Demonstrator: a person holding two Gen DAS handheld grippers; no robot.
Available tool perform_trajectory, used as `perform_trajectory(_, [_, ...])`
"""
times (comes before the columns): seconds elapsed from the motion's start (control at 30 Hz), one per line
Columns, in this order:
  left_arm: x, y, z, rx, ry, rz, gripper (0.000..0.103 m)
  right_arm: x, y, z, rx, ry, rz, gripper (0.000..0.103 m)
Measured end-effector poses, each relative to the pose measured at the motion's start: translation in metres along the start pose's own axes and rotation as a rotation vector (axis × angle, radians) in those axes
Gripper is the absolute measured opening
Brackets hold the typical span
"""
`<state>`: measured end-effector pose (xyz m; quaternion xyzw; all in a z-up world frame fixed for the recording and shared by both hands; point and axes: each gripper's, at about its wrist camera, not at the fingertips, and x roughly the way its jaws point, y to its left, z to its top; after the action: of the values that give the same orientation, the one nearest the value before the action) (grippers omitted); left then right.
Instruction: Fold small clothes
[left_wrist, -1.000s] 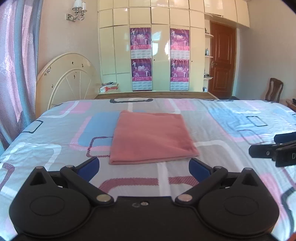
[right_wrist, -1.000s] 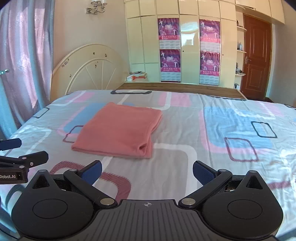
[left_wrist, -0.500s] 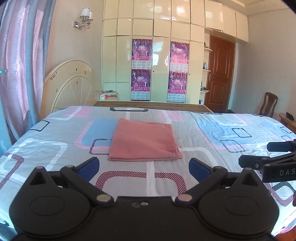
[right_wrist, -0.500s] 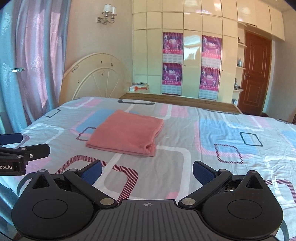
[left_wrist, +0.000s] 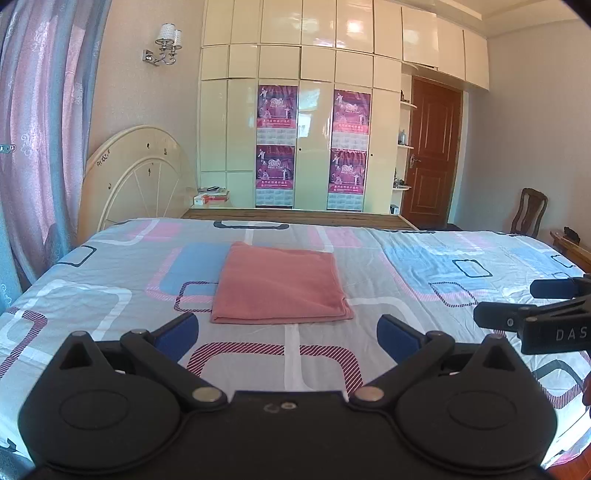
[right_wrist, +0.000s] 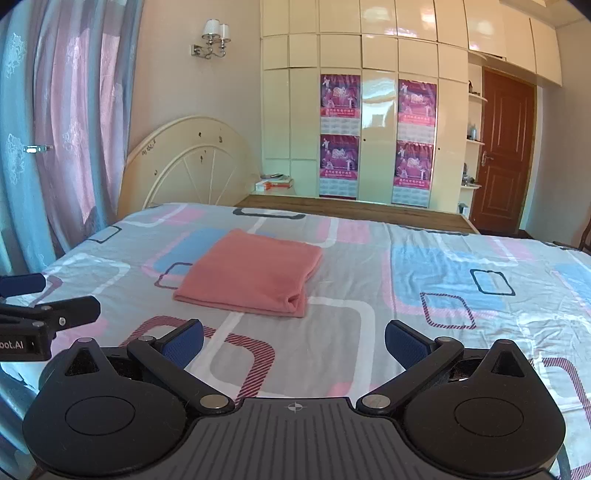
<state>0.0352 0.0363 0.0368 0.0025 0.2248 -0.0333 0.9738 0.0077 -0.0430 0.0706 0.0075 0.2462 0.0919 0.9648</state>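
A salmon-pink cloth (left_wrist: 279, 284) (right_wrist: 251, 273) lies folded into a flat rectangle on the patterned bed sheet (left_wrist: 424, 266) (right_wrist: 424, 266). My left gripper (left_wrist: 287, 334) hangs open above the near part of the bed, short of the cloth, with nothing between its blue pads (left_wrist: 177, 334). My right gripper (right_wrist: 293, 341) is open too, nearer than the cloth and to its right, holding nothing. Each gripper shows at the edge of the other's view: the right one (left_wrist: 517, 306) at far right, the left one (right_wrist: 55, 299) at far left.
A cream round headboard (left_wrist: 136, 181) and pink-blue curtains (left_wrist: 37, 147) stand on the left. Behind the bed are a wooden footboard (left_wrist: 295, 215), a cream wardrobe (left_wrist: 314, 129) with purple posters, and a brown door (left_wrist: 430, 155). A wooden chair (left_wrist: 530, 210) stands at right.
Both grippers have pulled back and risen away from the cloth, which looks smaller and farther now. The cloth itself has not moved; both grippers stay open.
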Motion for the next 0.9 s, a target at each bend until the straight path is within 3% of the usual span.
perform_trajectory(0.9, [0.0042,-0.002,0.0019,0.014,0.003,-0.011,0.102,-0.0038,-0.0047,0.0006,-0.003,0.004,-0.008,0.103])
